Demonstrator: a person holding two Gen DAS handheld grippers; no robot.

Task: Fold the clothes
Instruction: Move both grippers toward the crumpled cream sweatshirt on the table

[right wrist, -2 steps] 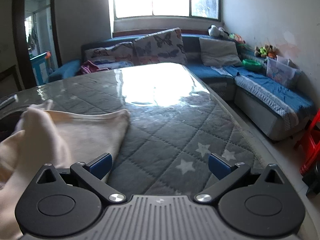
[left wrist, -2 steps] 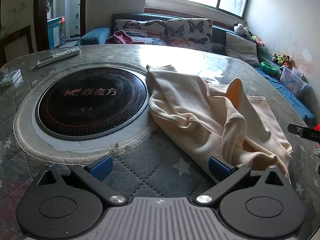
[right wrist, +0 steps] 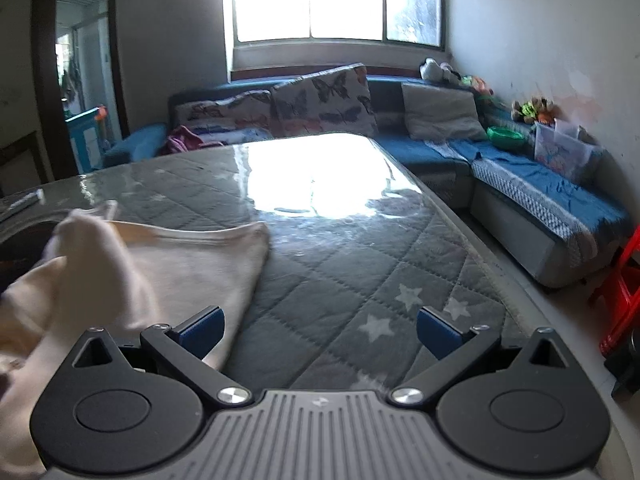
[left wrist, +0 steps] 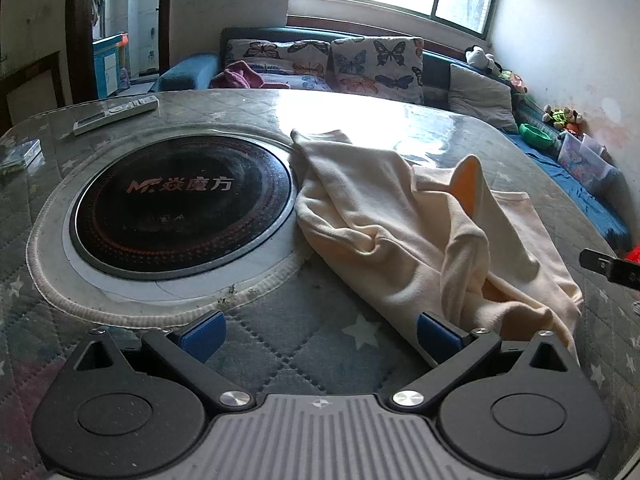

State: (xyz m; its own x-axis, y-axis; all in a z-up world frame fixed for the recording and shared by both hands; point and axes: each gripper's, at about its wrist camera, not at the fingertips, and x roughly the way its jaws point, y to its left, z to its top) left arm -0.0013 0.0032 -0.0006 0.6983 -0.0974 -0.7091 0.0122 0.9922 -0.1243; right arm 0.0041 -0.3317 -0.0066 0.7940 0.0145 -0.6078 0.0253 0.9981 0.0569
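Observation:
A cream garment (left wrist: 404, 224) lies crumpled on the quilted grey table cover (left wrist: 304, 352), right of the black round cooktop. My left gripper (left wrist: 320, 334) is open and empty, low over the table, its right pad (left wrist: 434, 336) at the garment's near edge. My right gripper (right wrist: 318, 330) is open and empty; its left pad (right wrist: 202, 330) is over the garment's right edge (right wrist: 132, 276). The right gripper's tip shows at the right edge of the left wrist view (left wrist: 608, 268).
A black induction cooktop (left wrist: 180, 204) is set in the table at left. A remote control (left wrist: 116, 114) lies at the far left of the table. A blue corner sofa (right wrist: 520, 184) with cushions runs behind and right of the table. A red stool (right wrist: 622, 284) stands at right.

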